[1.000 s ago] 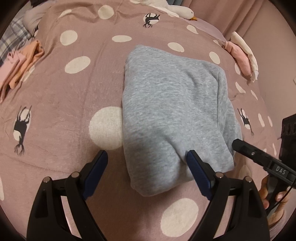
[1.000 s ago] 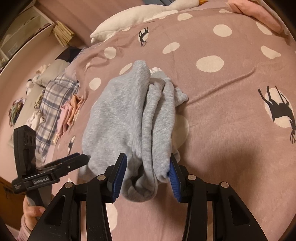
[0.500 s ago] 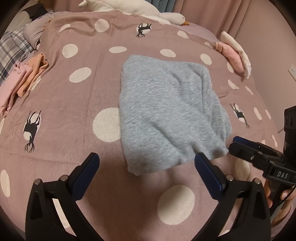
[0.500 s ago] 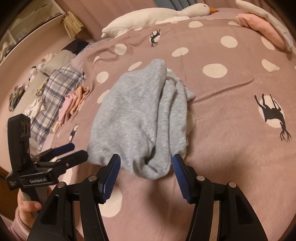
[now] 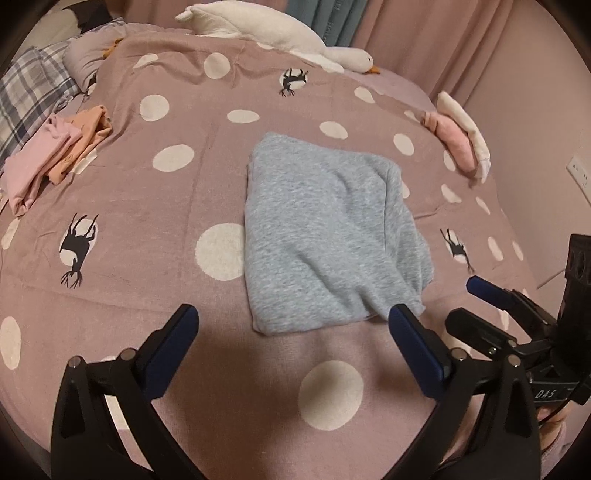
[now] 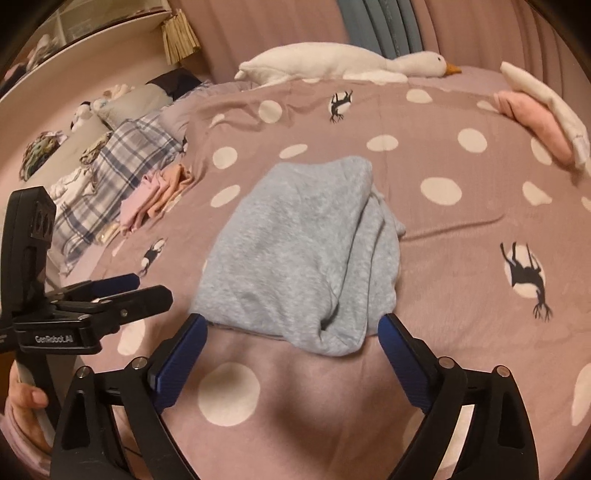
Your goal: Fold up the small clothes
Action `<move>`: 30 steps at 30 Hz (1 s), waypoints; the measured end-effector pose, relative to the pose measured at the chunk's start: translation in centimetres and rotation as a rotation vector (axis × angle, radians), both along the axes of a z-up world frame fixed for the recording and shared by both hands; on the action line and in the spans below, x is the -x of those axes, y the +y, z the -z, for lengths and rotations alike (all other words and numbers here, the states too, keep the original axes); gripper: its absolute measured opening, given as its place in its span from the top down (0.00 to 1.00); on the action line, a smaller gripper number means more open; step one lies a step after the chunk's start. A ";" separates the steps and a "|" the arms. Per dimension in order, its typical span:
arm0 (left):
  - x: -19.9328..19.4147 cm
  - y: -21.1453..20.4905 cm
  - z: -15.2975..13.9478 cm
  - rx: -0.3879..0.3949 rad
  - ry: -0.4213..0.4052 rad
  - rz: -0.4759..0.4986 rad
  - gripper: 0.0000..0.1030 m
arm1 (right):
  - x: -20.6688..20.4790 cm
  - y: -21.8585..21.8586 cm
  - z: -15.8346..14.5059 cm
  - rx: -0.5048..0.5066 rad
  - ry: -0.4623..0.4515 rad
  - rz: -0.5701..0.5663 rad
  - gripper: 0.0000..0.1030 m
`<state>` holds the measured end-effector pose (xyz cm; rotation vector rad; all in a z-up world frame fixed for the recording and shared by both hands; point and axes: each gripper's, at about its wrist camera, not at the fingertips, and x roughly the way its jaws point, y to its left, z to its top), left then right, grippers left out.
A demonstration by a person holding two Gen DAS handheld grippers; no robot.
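A folded grey sweatshirt (image 5: 325,236) lies in the middle of the dotted mauve bedspread (image 5: 184,206); it also shows in the right wrist view (image 6: 303,258). My left gripper (image 5: 291,325) is open and empty, just short of the garment's near edge. My right gripper (image 6: 291,332) is open and empty, with the garment's near folded end between and just beyond its fingertips. Each gripper shows in the other's view: the right gripper (image 5: 495,306) and the left gripper (image 6: 122,291).
Folded pink and orange clothes (image 5: 55,155) lie at the left by a plaid blanket (image 5: 26,96). A pink and white folded pile (image 5: 461,140) sits at the right edge. A white plush goose (image 5: 280,33) lies at the far side. A wall is on the right.
Both grippers have pulled back from the grey sweatshirt. The right gripper opened wider and let go of its near folds. The sweatshirt lies still on the bed.
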<state>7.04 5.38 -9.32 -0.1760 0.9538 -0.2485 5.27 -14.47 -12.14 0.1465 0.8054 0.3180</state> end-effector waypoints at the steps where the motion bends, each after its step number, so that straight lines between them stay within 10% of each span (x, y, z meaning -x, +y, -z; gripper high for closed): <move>1: 0.1 0.0 -0.2 -0.009 -0.005 -0.005 0.00 | 0.2 0.0 -0.2 0.003 -0.013 0.004 0.04; 30: 1.5 0.9 -2.2 -0.201 -0.064 -0.097 0.00 | 0.8 2.2 -1.3 0.063 -0.009 0.000 0.02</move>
